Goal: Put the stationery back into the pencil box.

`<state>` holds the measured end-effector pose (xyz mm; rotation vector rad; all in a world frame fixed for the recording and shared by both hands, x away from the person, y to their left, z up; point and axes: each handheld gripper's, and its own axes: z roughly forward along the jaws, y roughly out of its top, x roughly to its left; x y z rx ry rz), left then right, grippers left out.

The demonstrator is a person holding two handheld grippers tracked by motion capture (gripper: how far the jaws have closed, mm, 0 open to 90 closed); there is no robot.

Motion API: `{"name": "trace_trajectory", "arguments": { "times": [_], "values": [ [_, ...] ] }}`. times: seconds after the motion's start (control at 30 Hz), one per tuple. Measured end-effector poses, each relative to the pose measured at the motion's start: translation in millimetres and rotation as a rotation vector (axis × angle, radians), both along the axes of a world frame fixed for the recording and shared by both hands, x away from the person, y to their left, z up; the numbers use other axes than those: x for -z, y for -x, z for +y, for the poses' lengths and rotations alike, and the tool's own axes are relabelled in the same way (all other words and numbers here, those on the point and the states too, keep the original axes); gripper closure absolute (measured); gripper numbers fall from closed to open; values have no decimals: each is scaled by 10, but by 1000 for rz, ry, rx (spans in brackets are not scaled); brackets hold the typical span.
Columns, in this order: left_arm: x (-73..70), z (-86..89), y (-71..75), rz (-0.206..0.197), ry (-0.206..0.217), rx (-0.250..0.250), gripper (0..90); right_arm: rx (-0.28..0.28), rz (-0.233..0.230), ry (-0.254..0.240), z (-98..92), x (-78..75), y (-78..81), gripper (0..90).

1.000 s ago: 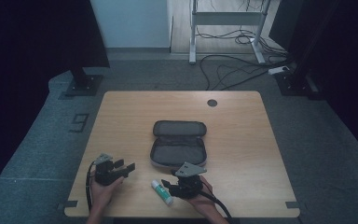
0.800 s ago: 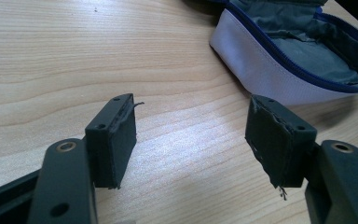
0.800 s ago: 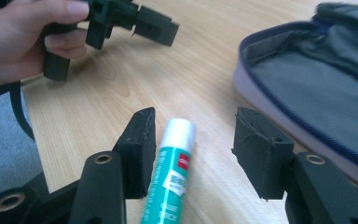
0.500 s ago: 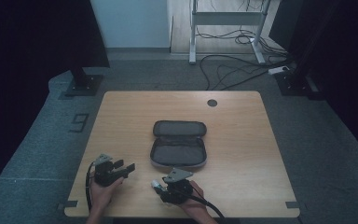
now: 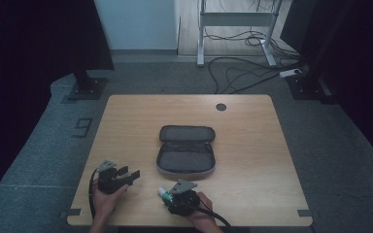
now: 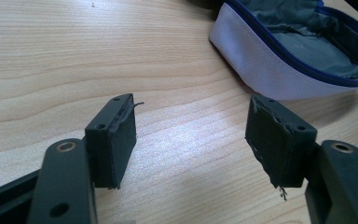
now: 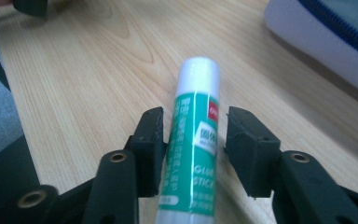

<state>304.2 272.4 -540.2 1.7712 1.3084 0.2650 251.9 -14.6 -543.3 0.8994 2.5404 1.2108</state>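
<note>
Glue stick (image 7: 194, 140) lying on the surface near the open pouch (image 5: 186, 154) sits between my right tongs (image 7: 193, 140), which have just been closing but aren't gripping yet, left tongs (image 6: 191, 135) released, so next I squeeze and lift.

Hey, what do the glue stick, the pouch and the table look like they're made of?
Glue stick: likely plastic tube, glossy white cap and a green printed label that catches light. Pouch: fabric, matte grey creased lining, smooth white outside, blue zip along the rim. Table: wood or wood-look laminate, pale grain lines with a slight sheen.
</note>
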Motion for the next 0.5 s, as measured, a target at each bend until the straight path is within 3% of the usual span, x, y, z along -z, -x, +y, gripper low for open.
{"name": "trace_trajectory", "arguments": {
  "times": [0.2,0.5],
  "values": [
    [1,1,-1,0,0,1,337,14,-13,33,-10,37,34,633],
    [-1,-5,2,1,0,4,338,13,-10,27,-28,6,31,645]
  ]
}}
